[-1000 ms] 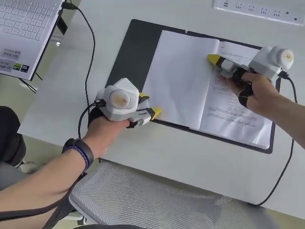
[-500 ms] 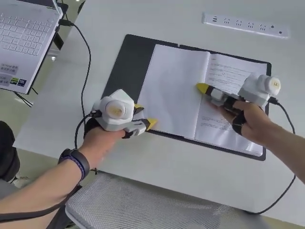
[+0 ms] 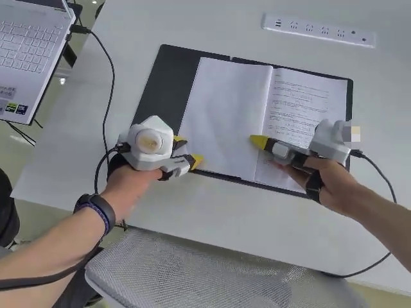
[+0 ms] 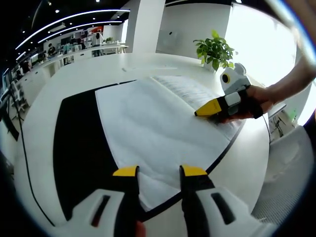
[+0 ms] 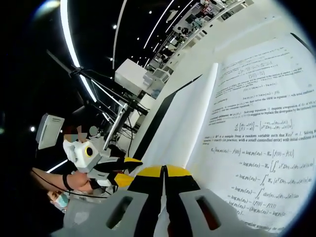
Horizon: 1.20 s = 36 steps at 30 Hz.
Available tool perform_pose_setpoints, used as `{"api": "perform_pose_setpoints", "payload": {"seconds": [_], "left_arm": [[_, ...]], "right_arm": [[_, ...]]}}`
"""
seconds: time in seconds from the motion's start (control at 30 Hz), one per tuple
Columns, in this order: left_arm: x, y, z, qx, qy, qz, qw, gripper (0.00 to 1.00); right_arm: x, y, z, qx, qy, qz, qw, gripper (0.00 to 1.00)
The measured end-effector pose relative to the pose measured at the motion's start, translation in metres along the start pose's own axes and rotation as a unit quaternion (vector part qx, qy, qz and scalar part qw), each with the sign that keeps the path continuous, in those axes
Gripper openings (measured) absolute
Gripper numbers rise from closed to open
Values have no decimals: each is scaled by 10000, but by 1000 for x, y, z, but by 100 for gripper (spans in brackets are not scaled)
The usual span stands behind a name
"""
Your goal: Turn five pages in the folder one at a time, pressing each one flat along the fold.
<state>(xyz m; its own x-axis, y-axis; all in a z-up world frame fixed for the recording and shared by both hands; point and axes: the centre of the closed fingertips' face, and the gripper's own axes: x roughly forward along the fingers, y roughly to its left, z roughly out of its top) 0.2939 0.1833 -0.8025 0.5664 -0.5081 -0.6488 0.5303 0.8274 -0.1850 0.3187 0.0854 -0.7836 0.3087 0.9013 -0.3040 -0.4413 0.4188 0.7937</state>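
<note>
Folder lies open, parted left tongs at its edge, closed right tongs at its fold.

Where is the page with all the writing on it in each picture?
Head view: the written page lies right of centre.
Left gripper view: upper middle, by the right hand-held gripper.
Right gripper view: the right half.
Shared landmark: the blank white page next to it.

White surface w/ black folder lying open near the middle, pages up, white power strip at far edge beyond it, & black cable trailing down left side, beside folder.
</note>
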Motion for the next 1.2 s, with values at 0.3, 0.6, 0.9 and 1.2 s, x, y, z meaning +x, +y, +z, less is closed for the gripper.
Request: {"api": "perform_pose_setpoints", "payload": {"seconds": [0.3, 0.6, 0.9, 1.2], "left_arm": [[1, 1, -1, 16, -13, -12, 10000, 31], [1, 1, -1, -14, -16, -5, 10000, 31], [1, 1, -1, -111, 23, 26, 9999, 31], [-10, -4, 6, -498, -23, 15, 9988, 35]], "right_arm": [[-9, 16, -36, -72, 321, 57, 9994, 0], [-15, 21, -50, 12, 423, 11, 9991, 0], [-16, 7, -49, 112, 429, -208, 9988, 0], [-17, 0, -53, 44, 421, -420, 9982, 0]]}}
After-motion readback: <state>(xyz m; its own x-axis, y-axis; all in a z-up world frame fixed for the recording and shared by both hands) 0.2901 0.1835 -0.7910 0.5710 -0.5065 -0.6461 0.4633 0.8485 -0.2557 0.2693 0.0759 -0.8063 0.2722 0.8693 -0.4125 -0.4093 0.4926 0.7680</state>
